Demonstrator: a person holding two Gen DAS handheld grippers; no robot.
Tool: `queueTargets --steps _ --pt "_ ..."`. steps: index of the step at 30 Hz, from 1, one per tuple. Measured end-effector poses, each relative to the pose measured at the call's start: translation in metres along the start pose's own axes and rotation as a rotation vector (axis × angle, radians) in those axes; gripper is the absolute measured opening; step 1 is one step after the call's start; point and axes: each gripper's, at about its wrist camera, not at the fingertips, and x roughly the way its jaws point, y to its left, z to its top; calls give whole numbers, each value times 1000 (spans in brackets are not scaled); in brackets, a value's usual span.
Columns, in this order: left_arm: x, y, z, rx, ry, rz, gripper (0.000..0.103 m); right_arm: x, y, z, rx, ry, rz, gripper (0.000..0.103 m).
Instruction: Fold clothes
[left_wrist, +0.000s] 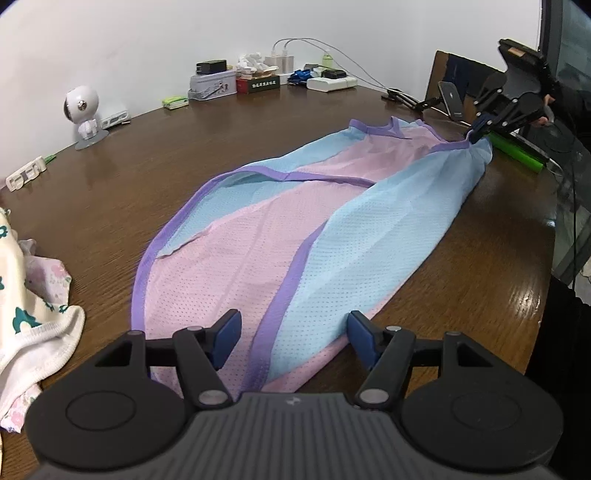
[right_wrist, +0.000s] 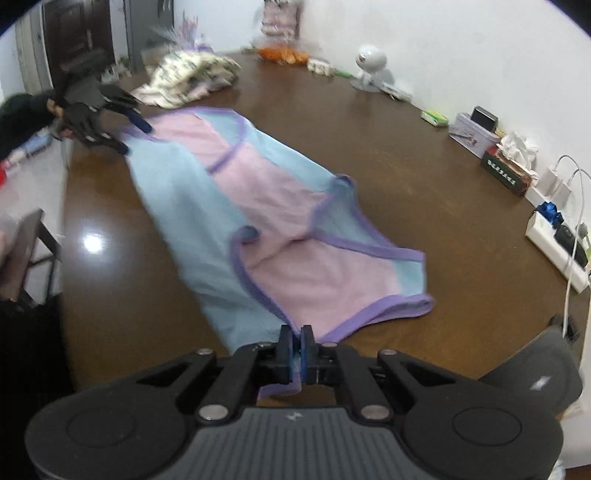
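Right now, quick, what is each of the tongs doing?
Left tongs: open over the pink and blue garment, gripping nothing.
Right tongs: closed on the garment's purple-trimmed edge.

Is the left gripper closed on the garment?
No: the left gripper has its fingers spread apart over the garment, with neither pressing on the cloth.

brown wooden table (left_wrist: 147, 177) bearing a pink-blue mesh garment (left_wrist: 258, 236) and clutter
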Motion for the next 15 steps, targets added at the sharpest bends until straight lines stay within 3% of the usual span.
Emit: queueTargets --steps 4,7,9,11,14,15 --pt "-7 4 0 -30 17 9 65 20 4 6 -94 49 -69 15" --pt "-18 5 4 -54 -27 -3 65 3 13 2 -129 -20 -141 32" --pt "-25 5 9 -75 -72 -29 65 -14 15 -1 -53 -88 -121 31" --pt "-19 -6 32 -14 -80 -77 65 -19 25 4 -33 -140 -56 25" --pt "-12 -22 65 79 -92 -151 66 -9 51 30 -63 -179 4 25" --pt "-6 -28 79 136 -83 -138 70 -4 60 45 -96 -183 11 25"
